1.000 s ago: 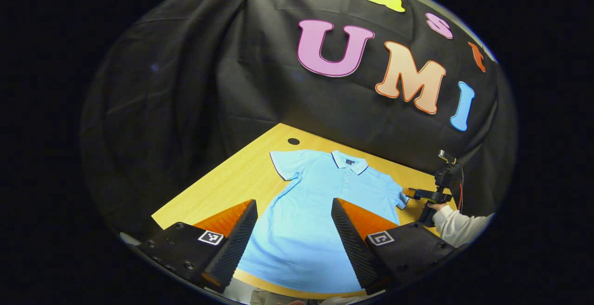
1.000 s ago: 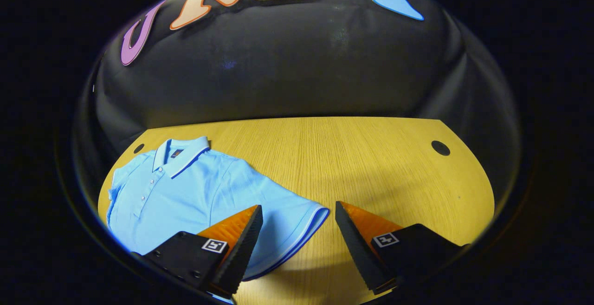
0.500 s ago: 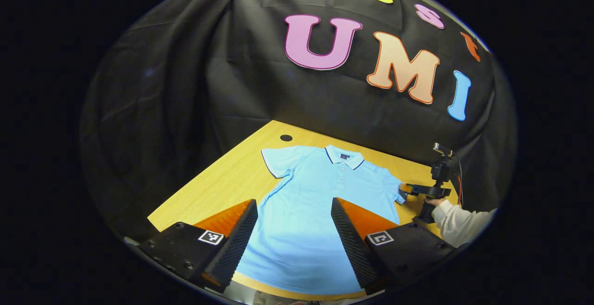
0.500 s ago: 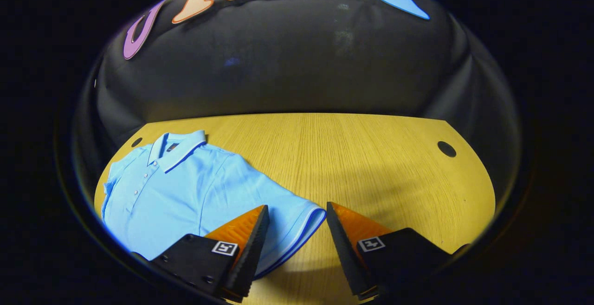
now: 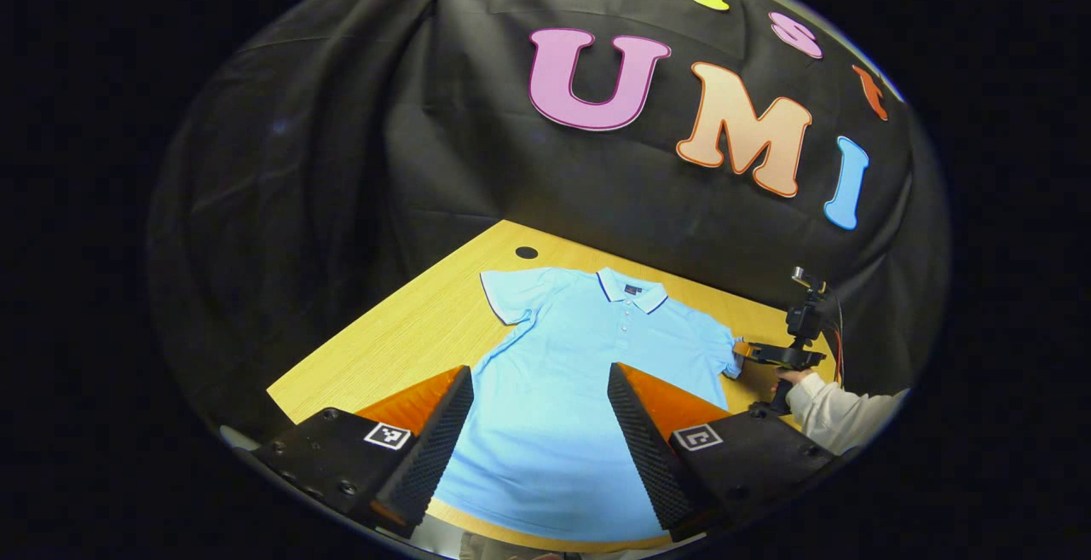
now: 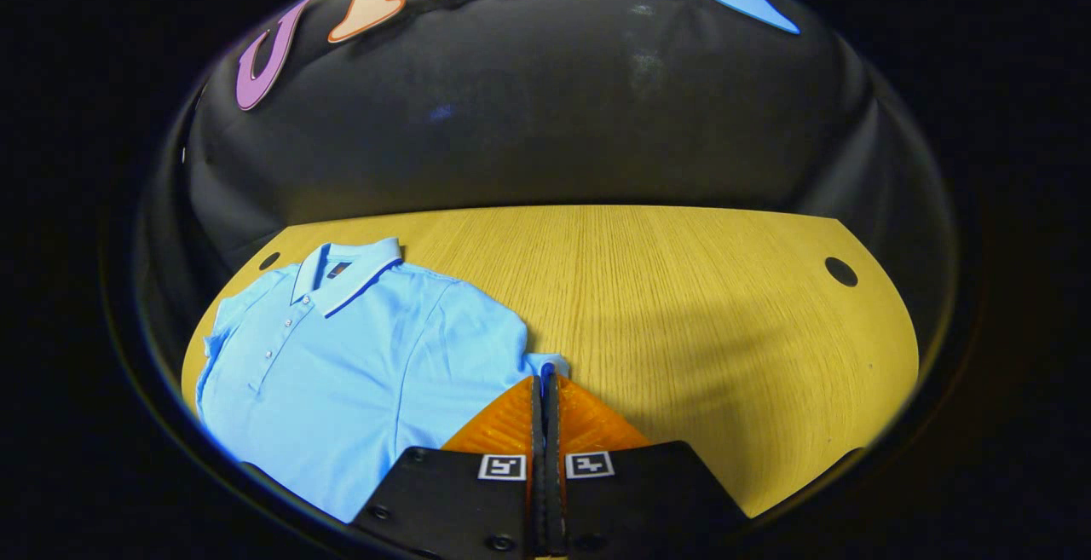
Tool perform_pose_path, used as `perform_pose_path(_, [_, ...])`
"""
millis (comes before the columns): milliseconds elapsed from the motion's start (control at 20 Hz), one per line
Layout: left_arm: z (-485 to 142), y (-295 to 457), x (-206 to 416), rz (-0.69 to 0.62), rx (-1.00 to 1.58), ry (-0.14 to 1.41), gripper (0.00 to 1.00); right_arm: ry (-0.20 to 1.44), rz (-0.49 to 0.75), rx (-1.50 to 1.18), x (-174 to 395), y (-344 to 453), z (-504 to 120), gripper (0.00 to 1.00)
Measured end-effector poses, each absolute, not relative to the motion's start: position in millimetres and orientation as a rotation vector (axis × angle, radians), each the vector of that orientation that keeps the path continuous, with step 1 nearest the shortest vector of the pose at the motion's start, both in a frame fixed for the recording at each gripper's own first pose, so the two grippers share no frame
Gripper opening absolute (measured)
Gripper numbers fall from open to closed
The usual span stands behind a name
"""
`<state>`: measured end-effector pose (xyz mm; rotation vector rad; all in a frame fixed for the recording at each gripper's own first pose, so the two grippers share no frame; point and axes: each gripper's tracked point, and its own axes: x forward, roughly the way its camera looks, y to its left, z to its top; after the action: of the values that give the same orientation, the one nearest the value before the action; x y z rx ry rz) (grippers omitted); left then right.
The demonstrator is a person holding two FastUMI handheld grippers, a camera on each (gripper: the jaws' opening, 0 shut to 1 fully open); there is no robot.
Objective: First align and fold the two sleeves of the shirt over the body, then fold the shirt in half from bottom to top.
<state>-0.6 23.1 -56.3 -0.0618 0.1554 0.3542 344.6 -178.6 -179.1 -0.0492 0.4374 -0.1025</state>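
From the left gripper view, the light blue shirt (image 5: 588,389) lies flat and face up on the wooden table (image 5: 409,338), collar at the far side and hem toward the near edge. The left gripper (image 5: 539,424) hangs above the lower body of the shirt with its fingers spread wide and nothing between them. The left sleeve (image 5: 510,296) lies spread out to the side, unfolded. Far to the right, a hand in a pale sleeve (image 5: 839,415) holds the right gripper (image 5: 743,350) right at the tip of the other sleeve.

From the right gripper view, the right gripper (image 6: 545,394) has its fingers pressed together on the cuff of the right sleeve (image 6: 545,366), a little of the dark-trimmed edge poking out between them. The body and collar stretch away to the left.

My read is that the task has barely begun: one sleeve is gripped but not yet carried over the body, the other is untouched, and the bottom-to-top fold is all still to do.

For room, there is a broad stretch of bare wood to the right of the shirt and a strip on its left. The hem sits close to the near table edge, and the black cloth wall (image 6: 528,134) stands just behind the collar, so the far side is tighter.
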Motion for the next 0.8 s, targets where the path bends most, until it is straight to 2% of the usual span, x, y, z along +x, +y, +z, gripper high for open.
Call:
perform_pose_path(200, [-54.3,21.6,-1.6,0.359,-0.069,0.150,0.95,0.370,-0.028,0.042,346.4,-152.0,-151.2,0.02])
perform_pose_path(450, [-61.9,18.4,-1.4,0.358,-0.084,0.160,0.95,0.346,0.216,0.193,326.8,-72.6,-126.0,0.02])
perform_pose_path(600, [-64.0,14.9,0.4,0.349,-0.074,0.163,0.95,0.385,0.314,0.234,320.9,-28.8,-138.9,0.02])
perform_pose_path(800, [-67.0,11.6,0.1,0.340,-0.056,0.169,0.95,0.438,0.358,0.197,314.0,7.1,-168.7,0.03])
